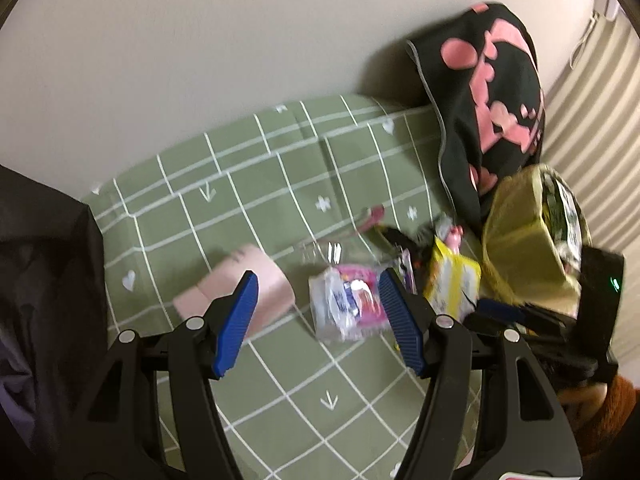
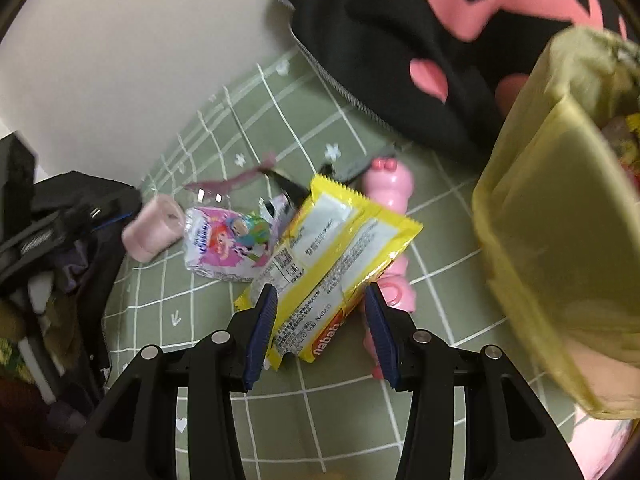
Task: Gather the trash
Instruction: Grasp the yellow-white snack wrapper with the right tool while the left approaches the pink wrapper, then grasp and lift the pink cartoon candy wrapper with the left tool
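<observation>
My left gripper (image 1: pixel 318 276) hangs open over a green checked bedsheet (image 1: pixel 248 184). A crumpled pink-and-white snack wrapper (image 1: pixel 346 300) lies just beyond its fingertips, and a pale pink roll (image 1: pixel 244 280) sits by the left finger. My right gripper (image 2: pixel 320 288) is open, with a yellow wafer wrapper (image 2: pixel 332 252) lying between its blue pads (image 2: pixel 264 320); I see no squeeze on it. That yellow wrapper (image 1: pixel 452 280) rests partly on a pink plastic toy (image 2: pixel 390 184). The pink-and-white wrapper (image 2: pixel 224 240) and the pink roll (image 2: pixel 154 226) lie to its left.
A bin lined with a yellow bag (image 2: pixel 560 220) (image 1: pixel 528 240) stands at the right, with trash inside. A black cushion with pink shapes (image 1: pixel 492 100) leans on the wall behind. Clear film with a pink strip (image 2: pixel 240 180) lies further back. Dark clothing (image 2: pixel 60 280) is piled at the left.
</observation>
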Demonstrator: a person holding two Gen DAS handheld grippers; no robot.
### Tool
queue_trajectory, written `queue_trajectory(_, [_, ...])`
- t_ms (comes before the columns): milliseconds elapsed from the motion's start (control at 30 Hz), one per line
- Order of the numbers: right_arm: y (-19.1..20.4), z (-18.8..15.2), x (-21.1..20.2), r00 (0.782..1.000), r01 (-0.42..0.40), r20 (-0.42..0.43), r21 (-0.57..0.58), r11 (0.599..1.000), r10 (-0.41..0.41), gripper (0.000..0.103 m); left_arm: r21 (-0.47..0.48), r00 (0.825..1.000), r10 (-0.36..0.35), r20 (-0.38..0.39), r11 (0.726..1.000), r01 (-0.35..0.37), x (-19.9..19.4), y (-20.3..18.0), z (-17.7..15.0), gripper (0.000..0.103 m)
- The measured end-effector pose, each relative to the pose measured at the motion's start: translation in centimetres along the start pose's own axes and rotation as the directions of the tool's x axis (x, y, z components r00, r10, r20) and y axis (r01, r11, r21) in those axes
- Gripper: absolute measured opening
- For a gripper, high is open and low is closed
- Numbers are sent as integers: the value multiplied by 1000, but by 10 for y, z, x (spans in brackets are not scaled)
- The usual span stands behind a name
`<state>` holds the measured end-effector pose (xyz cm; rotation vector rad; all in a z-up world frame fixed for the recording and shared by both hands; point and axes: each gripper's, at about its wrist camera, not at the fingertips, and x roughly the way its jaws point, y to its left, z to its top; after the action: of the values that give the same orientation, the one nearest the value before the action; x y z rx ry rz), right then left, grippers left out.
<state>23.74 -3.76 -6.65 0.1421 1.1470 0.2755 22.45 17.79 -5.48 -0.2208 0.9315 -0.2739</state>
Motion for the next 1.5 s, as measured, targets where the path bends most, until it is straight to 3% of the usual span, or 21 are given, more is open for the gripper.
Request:
queue_trajectory(167, [4, 5, 17, 1000, 26, 5, -7, 1000, -26, 39, 32, 998, -41, -46, 999, 42, 7, -6, -9, 60])
queue_trajectory(233, [5, 7, 22, 999, 39, -1, -23, 999, -39, 26, 44, 997, -51, -63, 998, 54, 11, -8, -12, 60])
queue_trajectory(267, [5, 8, 21, 999, 53, 6, -26, 998, -53, 14, 43, 996, -57, -69, 997, 60, 12, -8, -13, 60])
queue_trajectory(300, [5, 8, 18, 998, 57, 14, -30, 998, -56, 12, 39, 995, -62, -77, 997, 65, 14, -8, -13, 60])
queue_trajectory(467, [3, 5, -13, 995, 83, 71, -99, 992, -76, 8, 38, 992, -73, -107, 996, 77, 26, -13, -16, 60])
queue_trajectory(633, [-4, -2, -49, 987, 121, 119, -128, 984, -106, 7, 57, 993, -21, -113, 998, 28, 38, -20, -21, 60])
queue_trajectory(833, [-22, -20, -68, 986, 138, 114, -121, 983, -124, 7, -84, 992, 18, -125, 996, -28, 51, -4, -26, 60])
queue_trajectory(1000, [-28, -29, -69, 985, 143, 111, -110, 984, -131, 7, -61, 990, 71, -118, 995, -79, 59, -12, -24, 60])
queue_trajectory(1067, [-30, -30, -68, 987, 140, 99, -98, 985, -130, 7, -60, 987, 104, -123, 992, -112, 63, -16, -21, 56])
queue_trajectory(1167, [-31, -30, -64, 987, 145, 76, -93, 985, -138, 7, -78, 980, 144, -134, 985, -155, 66, -18, -19, 42])
queue_trajectory(1233, [-29, -29, -65, 987, 152, 71, -102, 983, -145, 7, -84, 978, 155, -140, 982, -168, 67, -19, -19, 20])
queue_trajectory(1267, [-27, -27, -66, 986, 159, 73, -112, 981, -151, 7, -90, 979, 143, -147, 984, -157, 70, -22, -20, 16])
queue_trajectory(1500, [-23, -15, -68, 982, 182, 83, -136, 974, -172, 7, -72, 991, 89, -101, 993, -97, 53, -31, -20, 11])
